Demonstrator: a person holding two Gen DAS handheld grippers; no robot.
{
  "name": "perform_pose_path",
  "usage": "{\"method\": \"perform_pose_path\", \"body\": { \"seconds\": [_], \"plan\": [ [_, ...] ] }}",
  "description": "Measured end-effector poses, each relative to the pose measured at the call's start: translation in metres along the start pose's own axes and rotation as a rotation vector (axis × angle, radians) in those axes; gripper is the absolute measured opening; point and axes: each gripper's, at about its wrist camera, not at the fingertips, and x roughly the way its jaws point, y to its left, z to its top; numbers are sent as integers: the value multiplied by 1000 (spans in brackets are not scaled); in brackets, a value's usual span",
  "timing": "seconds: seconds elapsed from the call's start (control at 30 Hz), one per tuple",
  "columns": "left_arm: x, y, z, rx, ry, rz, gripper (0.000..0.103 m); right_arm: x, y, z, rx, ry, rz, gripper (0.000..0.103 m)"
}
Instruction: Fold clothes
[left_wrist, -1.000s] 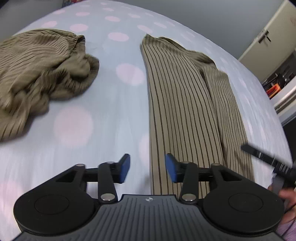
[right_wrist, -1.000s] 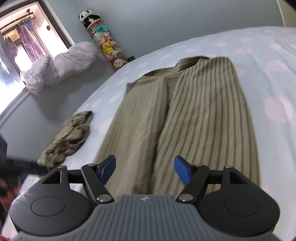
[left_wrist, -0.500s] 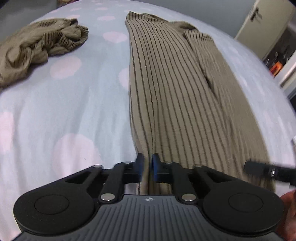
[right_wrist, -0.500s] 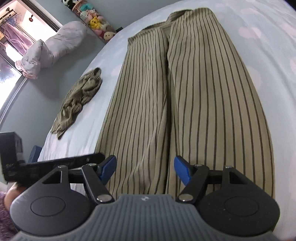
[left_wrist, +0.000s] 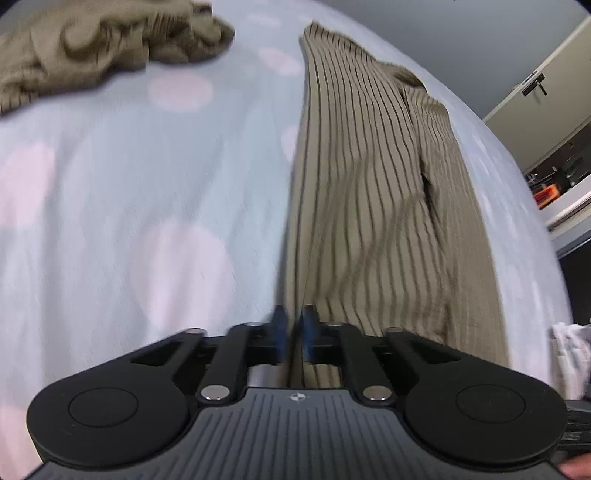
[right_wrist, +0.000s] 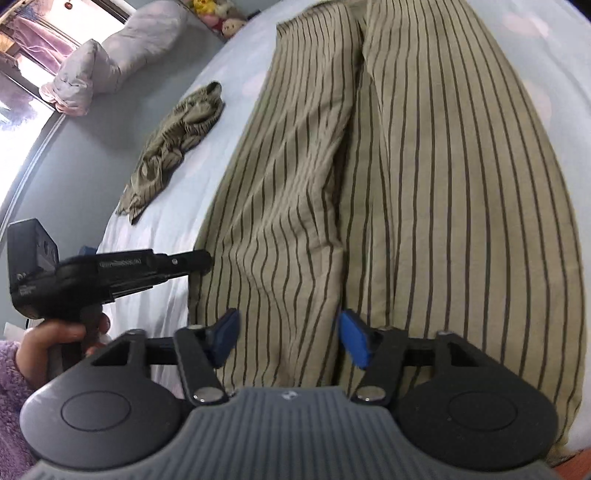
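Note:
Olive striped trousers (left_wrist: 373, 192) lie stretched lengthwise on the pale blue dotted bed sheet (left_wrist: 122, 192). My left gripper (left_wrist: 293, 332) is shut on the near left hem edge of the trousers, and the cloth ripples just ahead of it. In the right wrist view the same trousers (right_wrist: 424, 177) fill the frame, both legs side by side. My right gripper (right_wrist: 290, 338) is open, its blue pads on either side of the left leg's hem without pinching it. The left gripper's black body (right_wrist: 110, 264) shows at the left leg's outer edge, held by a hand.
A crumpled striped garment (left_wrist: 92, 55) lies at the far left of the bed, also seen in the right wrist view (right_wrist: 177, 136). A white pillow (right_wrist: 110, 55) leans by the window. A cupboard (left_wrist: 546, 103) stands beyond the bed's right side.
My left gripper went from open to shut on the trouser hem and has lifted it slightly, rippling the cloth. My right gripper moved closer over the hem and stayed open.

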Motion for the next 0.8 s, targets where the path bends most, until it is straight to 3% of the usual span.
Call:
{"method": "perform_pose_path", "body": {
  "seconds": [0.03, 0.07, 0.17, 0.2, 0.23, 0.33, 0.37, 0.47, 0.5, 0.67, 0.8],
  "plan": [
    [-1, 0, -3, -13, 37, -10, 43, 1, -1, -1, 10, 12, -7, 54],
    [-2, 0, -7, -22, 76, -12, 46, 2, -2, -2, 19, 25, -17, 54],
    [-2, 1, -22, -21, 175, -1, 46, 4, -1, -5, 28, 51, -19, 52],
    [-1, 1, -27, -18, 205, 3, 44, 4, 0, -6, 26, 59, -12, 42],
    [0, 1, -29, -12, 225, 10, 38, 5, 1, -7, 23, 69, -7, 26],
    [-1, 0, -33, 14, 277, 38, 5, 9, 4, -8, 28, 96, 1, 7],
    [-3, 0, -33, 13, 285, 20, 2, 8, 3, -9, 52, 99, 29, 5],
    [-17, 0, -29, 52, 285, -4, 0, 2, -4, -15, 167, 110, 176, 4],
    [-22, -1, -28, 72, 286, 1, 0, 2, -4, -18, 176, 116, 186, 3],
    [-25, 7, -25, 114, 321, 37, 0, 11, 5, -24, 122, 158, 102, 3],
    [-35, 12, -29, 91, 266, 40, 0, 18, 19, -27, 26, 173, 14, 4]
  ]
}}
